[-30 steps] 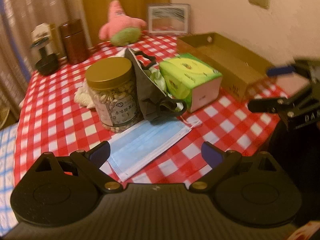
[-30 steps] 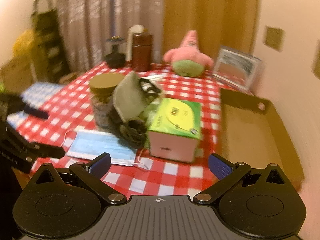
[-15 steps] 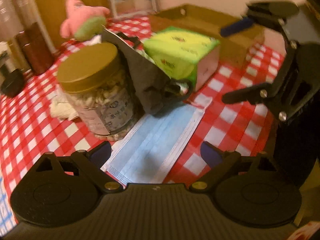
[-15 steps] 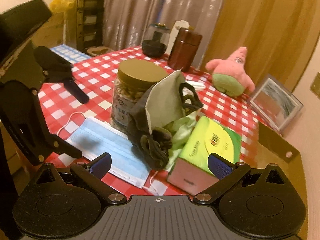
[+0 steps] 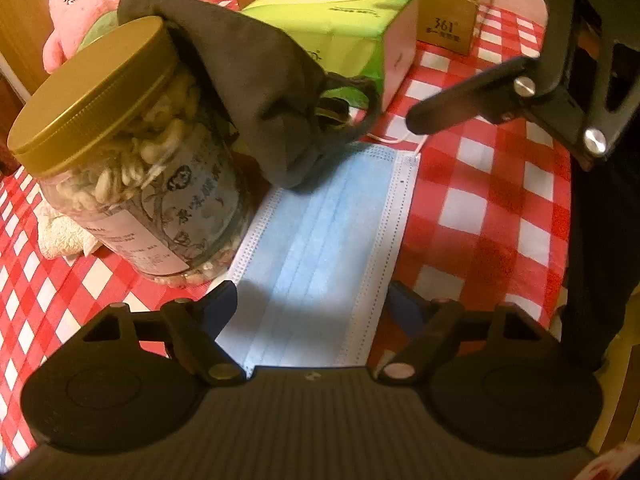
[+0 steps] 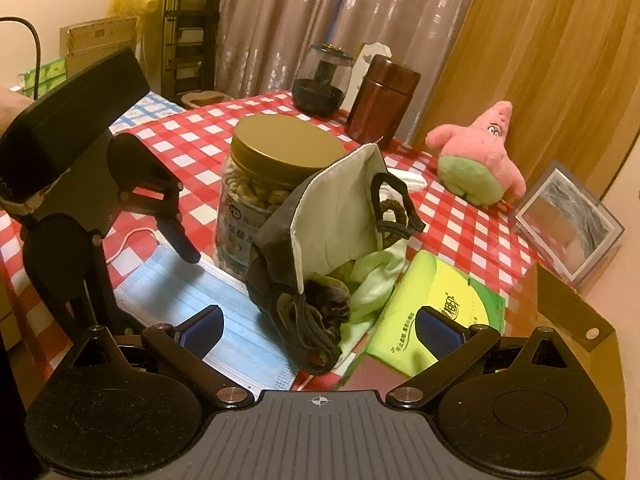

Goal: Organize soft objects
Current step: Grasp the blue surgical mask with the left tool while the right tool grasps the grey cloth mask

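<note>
A blue surgical mask (image 5: 320, 248) lies flat on the red checked tablecloth (image 5: 480, 208). My left gripper (image 5: 312, 304) hangs low over its near end. Its jaws are closing with the mask between them, and the pads do not press it. A dark mask (image 6: 332, 220) with a pale lining leans on a nut jar (image 6: 272, 168), over a light green cloth (image 6: 372, 280). My right gripper (image 6: 320, 330) stands open just before the dark mask's lower end, holding nothing. A pink star plush (image 6: 476, 164) sits at the back. A white fluffy cloth (image 5: 60, 236) peeks out beside the jar.
A green tissue box (image 6: 440, 312) lies right of the masks, with an open cardboard box (image 5: 448, 12) beyond it. A picture frame (image 6: 568, 224), a brown canister (image 6: 380, 100) and a dark glass jar (image 6: 320, 84) stand at the back. The table's edge (image 5: 560, 280) runs close on the right.
Both grippers have come down and closer to the masks. The left one's jaws have narrowed over the blue mask. The right gripper now sits nearer the dark mask.
</note>
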